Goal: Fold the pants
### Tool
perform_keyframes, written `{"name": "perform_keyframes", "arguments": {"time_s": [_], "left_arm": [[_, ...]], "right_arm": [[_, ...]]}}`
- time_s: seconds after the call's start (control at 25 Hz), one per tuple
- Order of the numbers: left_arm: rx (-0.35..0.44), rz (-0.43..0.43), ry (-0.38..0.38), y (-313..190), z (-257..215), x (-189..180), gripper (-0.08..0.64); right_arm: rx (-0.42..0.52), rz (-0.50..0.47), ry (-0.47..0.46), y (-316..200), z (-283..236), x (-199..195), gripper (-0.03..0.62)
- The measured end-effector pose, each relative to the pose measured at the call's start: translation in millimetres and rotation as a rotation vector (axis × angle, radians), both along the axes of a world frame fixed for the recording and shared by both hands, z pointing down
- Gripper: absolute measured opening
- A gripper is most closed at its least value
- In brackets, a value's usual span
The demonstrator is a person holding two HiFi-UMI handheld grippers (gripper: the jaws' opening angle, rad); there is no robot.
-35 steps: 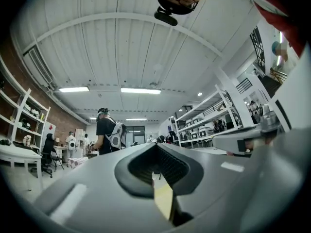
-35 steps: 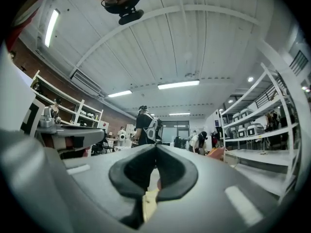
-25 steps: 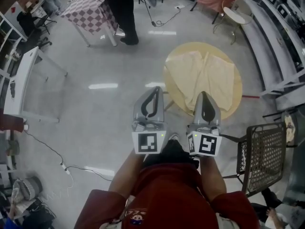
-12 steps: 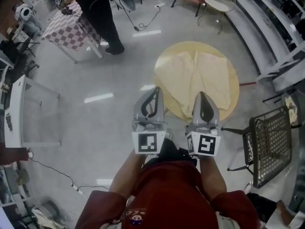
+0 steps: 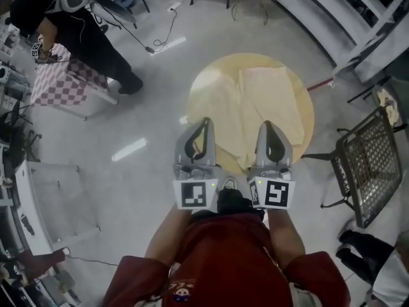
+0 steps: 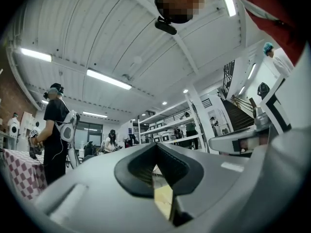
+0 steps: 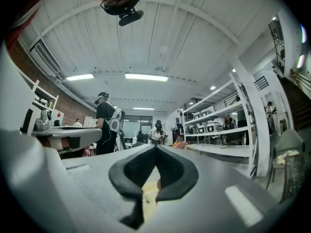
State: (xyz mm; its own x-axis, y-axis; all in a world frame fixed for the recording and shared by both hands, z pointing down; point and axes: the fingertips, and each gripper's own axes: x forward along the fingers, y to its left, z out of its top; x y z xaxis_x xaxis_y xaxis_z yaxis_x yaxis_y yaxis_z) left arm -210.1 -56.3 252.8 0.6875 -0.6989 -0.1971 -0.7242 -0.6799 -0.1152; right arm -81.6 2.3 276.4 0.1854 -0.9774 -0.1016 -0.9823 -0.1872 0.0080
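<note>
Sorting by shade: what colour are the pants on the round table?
Pale cream-yellow pants, clearest in the head view.

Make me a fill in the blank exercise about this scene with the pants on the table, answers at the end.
The pants lie spread on a ____ table.
The left gripper and the right gripper both have their jaws ____.
In the head view the metal mesh chair stands on the table's ____ side.
Missing words: round; shut; right.
</note>
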Motion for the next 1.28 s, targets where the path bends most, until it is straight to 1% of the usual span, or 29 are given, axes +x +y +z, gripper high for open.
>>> {"name": "perform_keyframes", "arguments": {"time_s": [0.28, 0.4, 0.48, 0.68, 0.88, 1.04, 1.28], "left_arm": [[-0.024, 0.14, -0.016, -38, 9, 20, 0.006], [-0.009, 0.209, -0.01, -54, 12, 26, 0.006], [-0.003, 0.266, -0.005, -64, 15, 31, 0.006], [-0.036, 0.414, -0.007, -81, 22, 37, 0.006], [-0.03, 0.529, -0.015, -96, 25, 36, 0.006], [-0.033, 0.596, -0.035, -98, 35, 33, 0.006], [-0.034, 0.659, -0.063, -100, 48, 22, 0.006]], "right_arm": [[-0.025, 0.133, 0.002, -17, 4, 14, -0.002], [-0.033, 0.2, 0.007, -19, 8, 17, -0.002], [-0.037, 0.261, 0.014, -21, 11, 20, -0.002], [-0.053, 0.414, 0.021, -22, 8, 8, -0.002], [-0.062, 0.526, 0.036, -24, 5, -2, -0.002], [-0.077, 0.587, 0.039, -20, 10, -10, -0.002], [-0.112, 0.628, 0.051, -19, 19, -28, -0.002]]}}
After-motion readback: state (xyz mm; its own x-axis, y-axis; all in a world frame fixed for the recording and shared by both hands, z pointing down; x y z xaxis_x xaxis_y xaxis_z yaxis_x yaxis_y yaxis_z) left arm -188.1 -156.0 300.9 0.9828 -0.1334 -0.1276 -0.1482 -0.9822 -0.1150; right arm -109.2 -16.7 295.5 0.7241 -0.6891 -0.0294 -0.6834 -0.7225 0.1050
